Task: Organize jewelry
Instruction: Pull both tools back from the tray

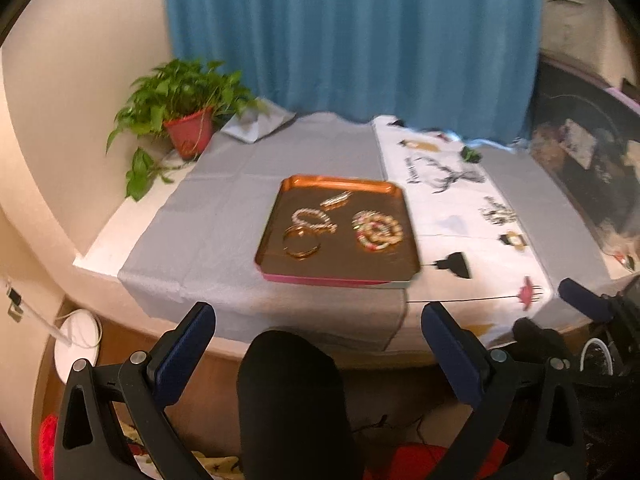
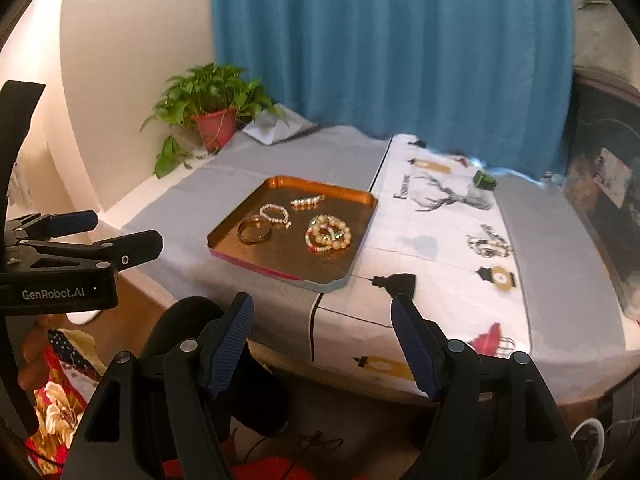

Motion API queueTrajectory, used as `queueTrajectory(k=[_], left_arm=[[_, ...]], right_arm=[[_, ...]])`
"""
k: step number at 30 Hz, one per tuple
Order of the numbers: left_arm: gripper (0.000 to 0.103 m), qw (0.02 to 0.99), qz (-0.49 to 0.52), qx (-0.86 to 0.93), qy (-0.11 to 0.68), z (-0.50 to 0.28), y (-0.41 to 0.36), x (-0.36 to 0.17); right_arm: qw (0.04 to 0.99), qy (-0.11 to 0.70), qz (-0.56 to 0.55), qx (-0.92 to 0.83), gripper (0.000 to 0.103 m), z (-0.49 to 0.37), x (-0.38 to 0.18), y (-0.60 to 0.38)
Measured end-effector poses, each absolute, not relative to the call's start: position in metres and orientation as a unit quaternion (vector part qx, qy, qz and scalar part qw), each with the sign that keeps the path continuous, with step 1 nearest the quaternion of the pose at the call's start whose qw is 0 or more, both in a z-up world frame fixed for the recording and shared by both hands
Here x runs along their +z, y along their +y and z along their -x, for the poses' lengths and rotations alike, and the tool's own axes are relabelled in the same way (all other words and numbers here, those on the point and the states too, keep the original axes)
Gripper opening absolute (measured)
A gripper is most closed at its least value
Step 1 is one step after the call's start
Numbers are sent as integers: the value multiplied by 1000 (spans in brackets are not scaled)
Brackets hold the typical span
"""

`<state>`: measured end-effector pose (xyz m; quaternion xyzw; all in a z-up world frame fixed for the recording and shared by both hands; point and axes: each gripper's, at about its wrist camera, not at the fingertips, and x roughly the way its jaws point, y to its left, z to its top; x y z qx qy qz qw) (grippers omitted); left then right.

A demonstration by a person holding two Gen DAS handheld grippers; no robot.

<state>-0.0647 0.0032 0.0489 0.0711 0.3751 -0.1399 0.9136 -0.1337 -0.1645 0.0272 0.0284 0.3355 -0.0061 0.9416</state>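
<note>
A copper tray [image 1: 280, 208] [image 2: 224, 232] sits on the table's grey cloth. It holds a gold bangle [image 1: 301, 240] [image 2: 254, 231], a pearl bracelet [image 1: 310, 218] [image 2: 275, 214], a small clasp piece [image 1: 336, 199] [image 2: 307, 201] and a pile of beaded bracelets [image 1: 377, 230] [image 2: 329, 234]. More jewelry [image 2: 489, 242] [image 1: 497, 213] lies loose on the white printed cloth to the right. My left gripper [image 1: 318, 316] is open and empty, short of the table's front edge; it also shows in the right wrist view [image 2: 116, 236]. My right gripper [image 2: 322, 308] is open and empty at the front edge.
A potted plant in a red pot [image 1: 188, 132] [image 2: 216, 124] stands at the back left corner. A blue curtain [image 1: 352, 40] hangs behind. A small dark green object [image 2: 484, 180] sits on the white cloth at the back. A dark cluttered surface [image 2: 600, 208] lies to the right.
</note>
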Motion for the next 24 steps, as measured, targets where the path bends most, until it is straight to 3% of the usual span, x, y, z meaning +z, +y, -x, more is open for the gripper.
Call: queueTrajectory(k=[7,24], left_arm=[[102,917,-94,-151,356,93,-9,64],[102,917,-105,-148,355,108,-15,64]], right_arm=[[953,302,-30,-21,78,177,43,-164],[954,296,-39,-14,79,197,48,-167]])
